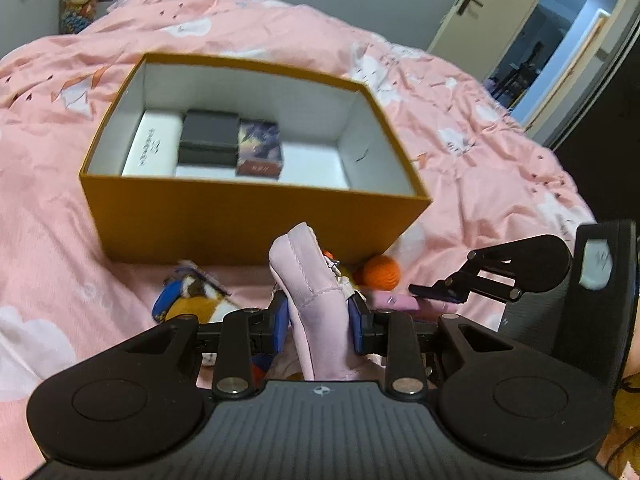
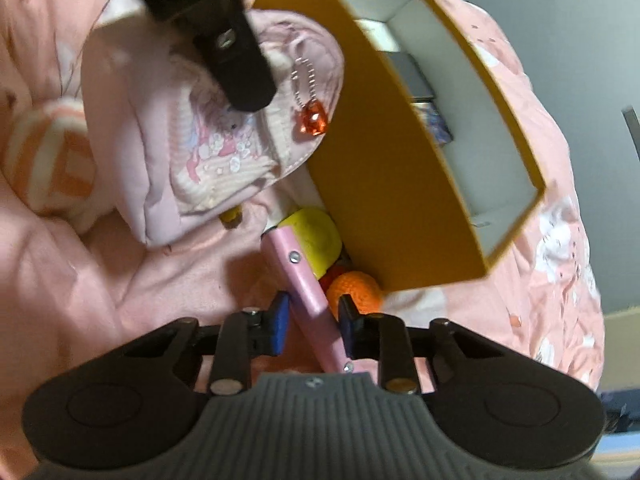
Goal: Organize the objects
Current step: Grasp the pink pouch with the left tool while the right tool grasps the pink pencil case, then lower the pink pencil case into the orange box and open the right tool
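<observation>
You're working on a bed covered with a rumpled pink quilt (image 1: 460, 152) with white and orange prints, grey walls behind it and an open door (image 1: 488, 8) off to the far right. An open mustard-yellow cardboard box (image 1: 248, 220) with a white inside is sitting on the quilt, and it's holding a white flat box (image 1: 154, 144), a black box (image 1: 208, 140) and a dark box with colourful artwork (image 1: 260, 150), all lined up against the left end. Your left gripper (image 1: 320, 320) is squeezing a soft pale pink padded fabric pouch (image 1: 312, 280), jaws narrowed tight on it, holding it up just in front of the box's near wall. Your right gripper (image 2: 314, 322) is sitting around a flat pink bar with small screws (image 2: 304, 276), jaws only slightly apart; the right pad looks like it's touching, the left is showing a gap. An orange crocheted ball (image 2: 356, 288) and a yellow round thing (image 2: 316, 236) are lying right by the box's outer wall.
</observation>
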The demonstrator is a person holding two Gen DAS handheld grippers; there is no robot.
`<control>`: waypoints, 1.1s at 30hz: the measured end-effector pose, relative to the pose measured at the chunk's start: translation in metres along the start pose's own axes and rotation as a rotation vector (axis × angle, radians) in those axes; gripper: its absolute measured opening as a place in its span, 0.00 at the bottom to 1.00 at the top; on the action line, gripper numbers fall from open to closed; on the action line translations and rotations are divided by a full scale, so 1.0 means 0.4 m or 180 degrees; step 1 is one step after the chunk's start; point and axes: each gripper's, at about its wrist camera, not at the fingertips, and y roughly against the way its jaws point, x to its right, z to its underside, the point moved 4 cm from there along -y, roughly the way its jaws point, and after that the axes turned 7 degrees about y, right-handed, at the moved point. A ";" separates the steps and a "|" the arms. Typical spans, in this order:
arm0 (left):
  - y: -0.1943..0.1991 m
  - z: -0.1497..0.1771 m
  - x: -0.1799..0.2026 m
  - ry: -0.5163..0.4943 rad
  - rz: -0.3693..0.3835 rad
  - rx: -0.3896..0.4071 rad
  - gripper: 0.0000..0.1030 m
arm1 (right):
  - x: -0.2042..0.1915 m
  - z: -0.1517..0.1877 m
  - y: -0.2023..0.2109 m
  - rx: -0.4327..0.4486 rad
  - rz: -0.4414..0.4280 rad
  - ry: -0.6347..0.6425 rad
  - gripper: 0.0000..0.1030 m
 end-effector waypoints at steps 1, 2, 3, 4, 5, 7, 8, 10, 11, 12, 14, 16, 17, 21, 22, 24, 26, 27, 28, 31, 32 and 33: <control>0.007 -0.004 0.006 -0.0014 0.0040 0.0030 0.33 | 0.011 0.001 0.017 0.0027 -0.0022 -0.0143 0.18; 0.013 -0.009 0.011 -0.0025 0.0078 0.0061 0.33 | 0.028 0.003 0.029 0.0046 -0.0070 -0.0289 0.18; 0.022 -0.014 0.017 -0.0039 0.0123 0.0104 0.33 | 0.048 0.007 0.040 0.0063 -0.0137 -0.0462 0.18; 0.028 -0.019 0.020 -0.0048 0.0159 0.0140 0.33 | 0.068 0.012 0.050 0.0072 -0.0203 -0.0633 0.18; 0.035 -0.025 0.025 -0.0057 0.0198 0.0176 0.33 | 0.088 0.016 0.059 0.0080 -0.0260 -0.0796 0.18; 0.051 -0.040 0.030 -0.0058 0.0276 0.0256 0.33 | 0.128 0.029 0.083 0.0117 -0.0338 -0.1100 0.18; 0.059 -0.051 0.031 -0.0048 0.0311 0.0297 0.33 | 0.138 0.026 0.089 0.0142 -0.0360 -0.1220 0.17; 0.071 -0.075 0.032 -0.0018 0.0362 0.0369 0.33 | 0.176 0.030 0.116 0.0222 -0.0416 -0.1458 0.17; 0.076 -0.088 0.033 -0.0008 0.0376 0.0411 0.33 | 0.190 0.029 0.136 0.0282 -0.0447 -0.1562 0.17; 0.081 -0.102 0.034 -0.0009 0.0383 0.0456 0.33 | 0.210 0.029 0.151 0.0341 -0.0471 -0.1664 0.17; 0.087 -0.132 0.035 -0.0017 0.0371 0.0554 0.33 | 0.243 0.029 0.177 0.0477 -0.0483 -0.1866 0.17; 0.088 -0.162 0.037 -0.0017 0.0362 0.0650 0.33 | 0.286 0.015 0.201 0.0623 -0.0433 -0.2023 0.17; 0.084 -0.178 0.036 -0.0006 0.0352 0.0689 0.33 | 0.303 0.008 0.216 0.0676 -0.0394 -0.2086 0.17; 0.050 -0.228 0.024 0.0014 0.0255 0.0793 0.33 | 0.367 -0.040 0.207 0.0785 -0.0226 -0.2279 0.17; 0.037 -0.237 0.017 0.0030 0.0227 0.0802 0.33 | 0.384 -0.055 0.190 0.0777 -0.0220 -0.2324 0.17; 0.010 -0.251 0.003 0.0031 0.0211 0.0781 0.33 | 0.398 -0.078 0.154 0.0721 -0.0224 -0.2383 0.17; -0.016 -0.262 -0.014 0.0023 0.0206 0.0786 0.33 | 0.404 -0.103 0.107 0.0628 -0.0217 -0.2408 0.17; -0.027 -0.265 -0.022 0.0027 0.0182 0.0787 0.33 | 0.405 -0.117 0.081 0.0577 -0.0211 -0.2412 0.17; -0.037 -0.267 -0.033 0.0041 0.0151 0.0786 0.33 | 0.405 -0.126 0.069 0.0536 -0.0205 -0.2413 0.17; -0.062 -0.274 -0.066 0.0115 0.0101 0.0772 0.33 | 0.409 -0.152 -0.001 0.0405 -0.0231 -0.2437 0.17; -0.071 -0.277 -0.077 0.0142 0.0086 0.0762 0.33 | 0.407 -0.158 -0.020 0.0369 -0.0243 -0.2447 0.17; -0.077 -0.279 -0.086 0.0165 0.0071 0.0752 0.33 | 0.408 -0.163 -0.039 0.0325 -0.0255 -0.2465 0.17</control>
